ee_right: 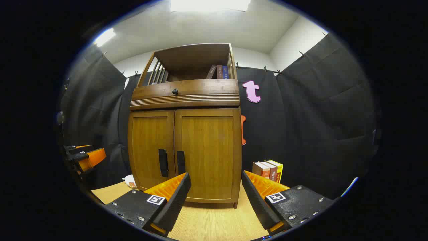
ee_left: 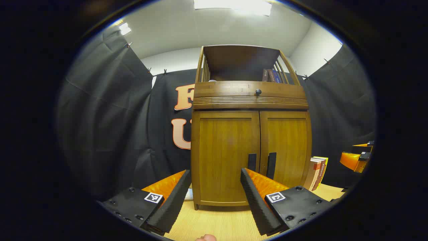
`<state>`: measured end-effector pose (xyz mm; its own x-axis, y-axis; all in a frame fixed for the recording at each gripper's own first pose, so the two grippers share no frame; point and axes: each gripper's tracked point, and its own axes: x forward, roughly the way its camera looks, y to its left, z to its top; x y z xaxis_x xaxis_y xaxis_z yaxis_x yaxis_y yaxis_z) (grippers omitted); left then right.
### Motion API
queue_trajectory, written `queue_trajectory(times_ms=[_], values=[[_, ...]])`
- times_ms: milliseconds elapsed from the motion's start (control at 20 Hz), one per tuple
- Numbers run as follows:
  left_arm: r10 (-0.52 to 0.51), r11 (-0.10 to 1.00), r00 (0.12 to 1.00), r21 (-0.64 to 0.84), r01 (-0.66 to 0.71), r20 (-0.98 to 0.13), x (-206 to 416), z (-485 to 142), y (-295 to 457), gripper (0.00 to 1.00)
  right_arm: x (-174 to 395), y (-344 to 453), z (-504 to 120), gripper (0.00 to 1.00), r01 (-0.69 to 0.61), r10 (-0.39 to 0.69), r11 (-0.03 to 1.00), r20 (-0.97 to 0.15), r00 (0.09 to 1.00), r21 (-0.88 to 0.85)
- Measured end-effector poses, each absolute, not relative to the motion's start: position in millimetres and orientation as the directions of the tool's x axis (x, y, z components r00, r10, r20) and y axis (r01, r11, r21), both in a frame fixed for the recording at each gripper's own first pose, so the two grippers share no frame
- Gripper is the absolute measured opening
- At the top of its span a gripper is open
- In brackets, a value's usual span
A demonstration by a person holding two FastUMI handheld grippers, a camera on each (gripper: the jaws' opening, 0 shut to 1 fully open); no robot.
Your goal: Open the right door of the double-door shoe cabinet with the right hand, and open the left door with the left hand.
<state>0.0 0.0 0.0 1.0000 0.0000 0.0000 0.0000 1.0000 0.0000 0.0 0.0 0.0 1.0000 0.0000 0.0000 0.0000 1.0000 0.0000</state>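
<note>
In the left gripper view, the left tongs (ee_left: 215, 187) hang spread at lower centre before the closed brown wooden double-door shoe cabinet (ee_left: 250, 134) mid-frame on the pale wooden worktop (ee_left: 220, 224); its dark left door handle (ee_left: 251, 162) is unreached, so the approach seems just begun. In the right gripper view, the right tongs (ee_right: 215, 189) likewise gape below the shut cabinet; the dark right door handle (ee_right: 180, 162) at centre-left likely comes first, with upright books (ee_right: 269, 170) at lower right clear of the swing.

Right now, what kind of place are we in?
Likely a staged recording booth, not a home: black cloth wall clipped up all around, a wooden shoe cabinet standing on a light wooden tabletop, a few books beside it.
</note>
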Motion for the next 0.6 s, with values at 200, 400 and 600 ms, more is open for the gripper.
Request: queue_trajectory(times_ms=[200,400,600], values=[[0.0,1.0,1.0,0.011,0.0,0.005,0.1,0.5,-1.0,0.96,-1.3,0.1,-1.4,0.94,0.003,-0.003,1.0,0.001,1.0,0.008],[-0.005,1.0,1.0,0.008,0.005,0.009,-1.3,3.7,0.4,0.96,-0.8,0.4,-2.7,0.94,0.006,-0.006,1.0,0.0,1.0,0.011],[-0.003,1.0,1.0,0.01,0.003,0.009,-1.9,4.3,0.8,0.96,0.4,-2.0,-4.7,0.94,0.01,-0.01,1.0,0.0,1.0,0.003]])
